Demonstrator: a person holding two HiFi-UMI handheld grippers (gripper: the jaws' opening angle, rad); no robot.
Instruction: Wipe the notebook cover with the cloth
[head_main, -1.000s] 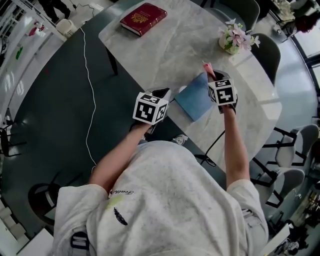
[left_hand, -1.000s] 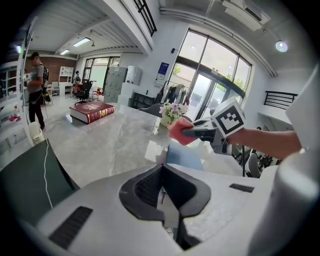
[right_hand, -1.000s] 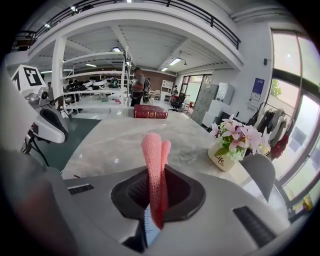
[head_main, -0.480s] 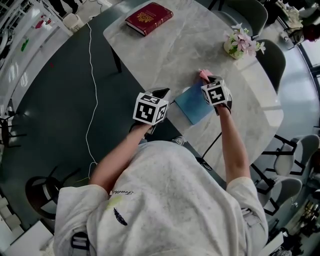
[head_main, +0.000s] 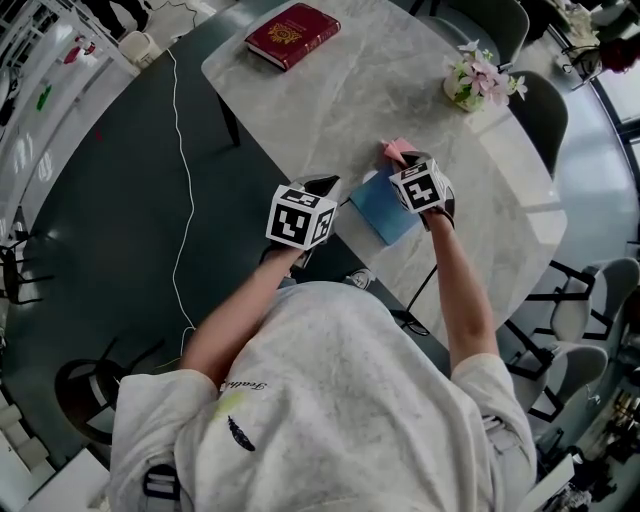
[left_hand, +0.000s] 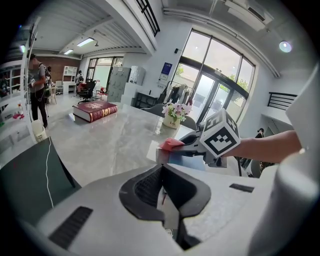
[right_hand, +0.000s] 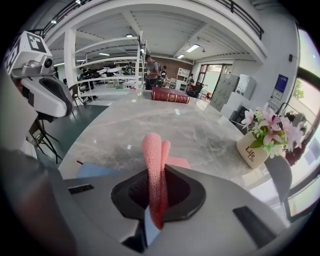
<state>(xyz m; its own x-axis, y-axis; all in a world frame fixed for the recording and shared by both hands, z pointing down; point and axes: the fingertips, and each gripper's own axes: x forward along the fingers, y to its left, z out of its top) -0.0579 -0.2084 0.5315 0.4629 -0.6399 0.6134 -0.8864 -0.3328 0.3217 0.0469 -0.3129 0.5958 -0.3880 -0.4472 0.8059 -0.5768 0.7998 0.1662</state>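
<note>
Marble table (head_main: 330, 110): cloth (right_hand: 151, 150) between right gripper (right_hand: 161, 172) jaws.

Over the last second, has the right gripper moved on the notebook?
Yes. The right gripper, shut on the pink cloth, has slid left over the blue notebook, farther from the flower pot.
</note>
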